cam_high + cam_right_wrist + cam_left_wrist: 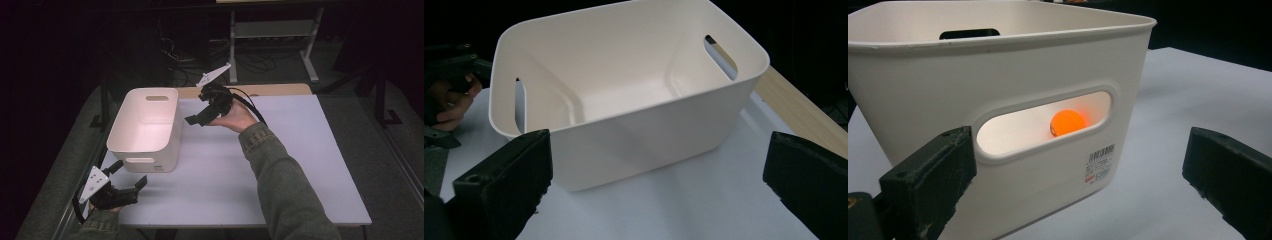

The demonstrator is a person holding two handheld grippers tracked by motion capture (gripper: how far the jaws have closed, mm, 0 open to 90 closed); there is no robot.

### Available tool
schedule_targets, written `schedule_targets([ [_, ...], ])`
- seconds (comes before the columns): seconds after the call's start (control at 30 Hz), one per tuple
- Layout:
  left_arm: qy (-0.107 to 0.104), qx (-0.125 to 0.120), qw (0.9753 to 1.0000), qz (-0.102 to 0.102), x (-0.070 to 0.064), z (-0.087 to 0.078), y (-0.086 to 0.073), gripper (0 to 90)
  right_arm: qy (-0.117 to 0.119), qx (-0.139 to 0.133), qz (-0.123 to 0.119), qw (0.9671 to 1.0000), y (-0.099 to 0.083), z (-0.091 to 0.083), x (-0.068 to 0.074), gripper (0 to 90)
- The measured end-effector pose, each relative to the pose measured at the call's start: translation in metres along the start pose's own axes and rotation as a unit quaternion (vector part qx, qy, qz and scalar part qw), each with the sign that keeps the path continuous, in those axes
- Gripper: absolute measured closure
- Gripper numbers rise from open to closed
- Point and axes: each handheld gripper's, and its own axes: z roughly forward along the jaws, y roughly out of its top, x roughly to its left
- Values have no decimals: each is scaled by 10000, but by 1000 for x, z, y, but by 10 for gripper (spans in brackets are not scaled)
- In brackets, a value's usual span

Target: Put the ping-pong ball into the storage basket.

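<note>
A white plastic bin point(165, 150) with handle slots stands on the left part of the white table point(290, 165). Through the slot in its near wall point(923, 90) an orange ball point(1068, 122) shows, lying inside on the bottom. My left gripper point(131, 171) is at the table's front left corner, open, its jaws point(1080, 165) spread wide just short of that wall. My right gripper point(196, 108) hovers to the right of the bin, raised and tilted toward it, also open point(659, 155). From there the bin's side wall point(649, 135) hides the ball.
A wooden strip point(250, 90) runs along the table's far edge point(794, 105). Beyond it stand a metal frame point(272, 30) and floor cables point(185, 60). The person's left hand point(449, 100) shows past the bin. The table's right half is bare.
</note>
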Motion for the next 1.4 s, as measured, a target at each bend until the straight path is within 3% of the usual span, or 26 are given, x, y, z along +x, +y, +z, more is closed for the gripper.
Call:
schedule_targets([
  [0.23,2,-3,10000,1,0,0,0,2,-63,-88,187,9998,-16,-13,-4,0],
  [0.93,-5,-3,10000,-18,0,1,0,2,-348,-470,471,9972,-54,-50,-7,0],
  [1.4,-13,-3,10000,-25,0,1,0,1,-494,-581,637,9950,-83,-70,-8,0],
])
